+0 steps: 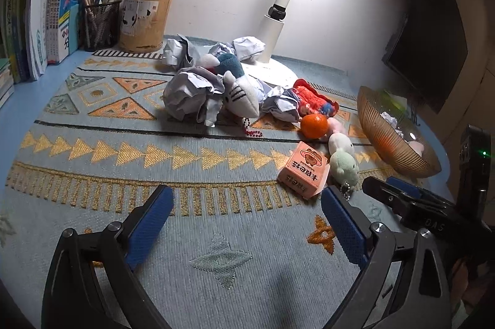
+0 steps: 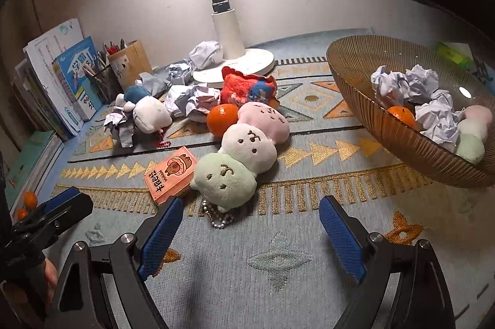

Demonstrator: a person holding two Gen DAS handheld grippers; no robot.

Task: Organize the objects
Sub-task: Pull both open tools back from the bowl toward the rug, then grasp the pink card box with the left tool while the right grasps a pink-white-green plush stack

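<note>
Both tools are spread and empty. The left gripper [image 1: 244, 209] hovers over bare mat [image 1: 108, 143]. The right gripper [image 2: 247, 217] faces the dango plush [image 2: 244, 155], probably the next pick. The plush lies on the mat touching the orange [image 2: 222, 120] and the pink box [image 2: 171, 174]. The bowl [image 2: 402, 140] at right already holds paper balls [image 2: 411, 87]. Clear mat separates plush and bowl rim, leaving an open transfer path.

- near strip of patterned mat [image 2: 247, 282]: bare, passable.
- centre: three-ball plush [image 2: 244, 155], pink box [image 2: 170, 174], orange [image 2: 222, 120], crumpled paper [image 1: 188, 95] block passage.
- right: amber bowl [image 2: 402, 149]; clearance behind it apparently narrow.
</note>
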